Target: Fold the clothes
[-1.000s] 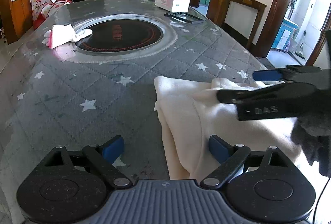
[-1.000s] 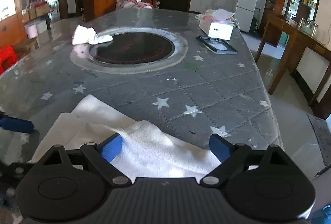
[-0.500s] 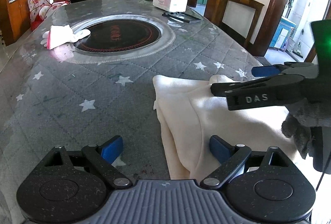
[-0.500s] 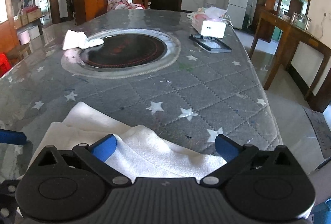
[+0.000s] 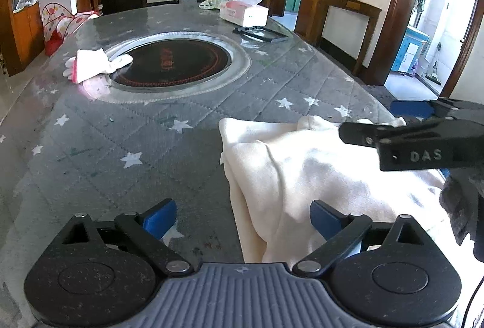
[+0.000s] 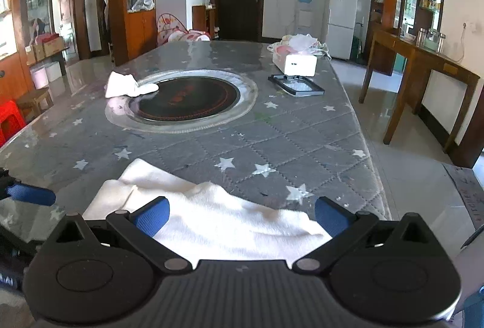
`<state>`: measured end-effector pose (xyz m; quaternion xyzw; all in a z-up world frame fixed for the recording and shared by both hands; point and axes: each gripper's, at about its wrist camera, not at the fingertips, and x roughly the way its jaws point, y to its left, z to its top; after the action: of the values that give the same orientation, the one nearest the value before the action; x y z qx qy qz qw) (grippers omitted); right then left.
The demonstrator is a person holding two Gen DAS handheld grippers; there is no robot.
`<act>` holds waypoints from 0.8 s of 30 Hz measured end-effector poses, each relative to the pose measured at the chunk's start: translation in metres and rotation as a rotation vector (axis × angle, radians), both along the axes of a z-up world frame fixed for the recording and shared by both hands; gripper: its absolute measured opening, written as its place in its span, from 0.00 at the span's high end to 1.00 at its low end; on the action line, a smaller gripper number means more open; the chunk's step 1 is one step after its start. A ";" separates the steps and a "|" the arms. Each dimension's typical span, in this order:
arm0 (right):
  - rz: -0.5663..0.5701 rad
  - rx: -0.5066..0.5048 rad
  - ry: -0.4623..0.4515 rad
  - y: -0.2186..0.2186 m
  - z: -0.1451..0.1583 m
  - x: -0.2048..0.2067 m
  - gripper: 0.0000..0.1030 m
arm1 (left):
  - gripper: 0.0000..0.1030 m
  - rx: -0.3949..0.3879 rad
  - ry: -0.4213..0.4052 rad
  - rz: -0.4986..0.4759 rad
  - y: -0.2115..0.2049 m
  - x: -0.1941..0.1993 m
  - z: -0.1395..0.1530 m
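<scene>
A cream cloth [image 5: 302, 170] lies folded in loose layers on the near right of the grey star-quilted table [image 5: 136, 146]. My left gripper [image 5: 243, 217] hovers low over the cloth's left edge; its jaws are opening, the edge lies between them, and the pads do not press it. My right gripper [image 6: 241, 216] stands wide open above the same cloth [image 6: 217, 213], holding nothing. In the left wrist view the right gripper [image 5: 375, 122] reaches in from the right, above the cloth's far corner. One blue fingertip [image 6: 30, 195] of the left gripper shows at the left edge of the right wrist view.
A round black hotplate [image 5: 172, 61] is set in the table's middle, with a white glove [image 5: 93, 66] at its left rim. A tissue box [image 5: 243, 13] and a flat black tray [image 5: 260, 33] sit at the far right. The table's right edge [image 6: 372, 176] drops to tiled floor.
The right gripper has risen and drawn back from the cloth, with its jaws wider. The left gripper's jaws have widened slightly; it has stayed in place. The cloth lies as before.
</scene>
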<state>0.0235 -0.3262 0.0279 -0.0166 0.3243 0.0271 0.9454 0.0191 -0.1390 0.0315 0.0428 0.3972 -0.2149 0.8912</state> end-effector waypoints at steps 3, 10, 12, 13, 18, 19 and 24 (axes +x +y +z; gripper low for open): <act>-0.007 0.017 -0.020 -0.003 0.002 -0.015 0.00 | 0.03 0.002 -0.011 -0.004 0.001 -0.005 0.003; 0.002 0.073 -0.042 -0.004 0.005 -0.044 0.00 | 0.00 0.001 -0.033 -0.005 0.004 -0.018 0.008; 0.006 0.085 -0.044 -0.003 0.005 -0.053 0.00 | 0.00 -0.002 -0.035 -0.007 0.005 -0.021 0.010; 0.008 0.091 -0.045 -0.002 0.005 -0.058 0.00 | 0.00 -0.005 -0.036 -0.009 0.006 -0.023 0.010; 0.015 0.132 -0.042 0.000 0.005 -0.076 0.00 | 0.00 -0.014 -0.046 -0.005 0.012 -0.034 0.013; 0.019 0.135 -0.038 0.001 0.005 -0.079 0.00 | 0.00 -0.017 -0.047 -0.004 0.013 -0.036 0.014; 0.045 0.110 -0.015 0.011 0.001 -0.093 0.00 | 0.00 -0.024 -0.055 -0.009 0.016 -0.047 0.014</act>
<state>-0.0691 -0.3153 0.0293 0.0280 0.3146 0.0660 0.9465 -0.0276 -0.1232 0.0460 0.0401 0.3698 -0.2225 0.9012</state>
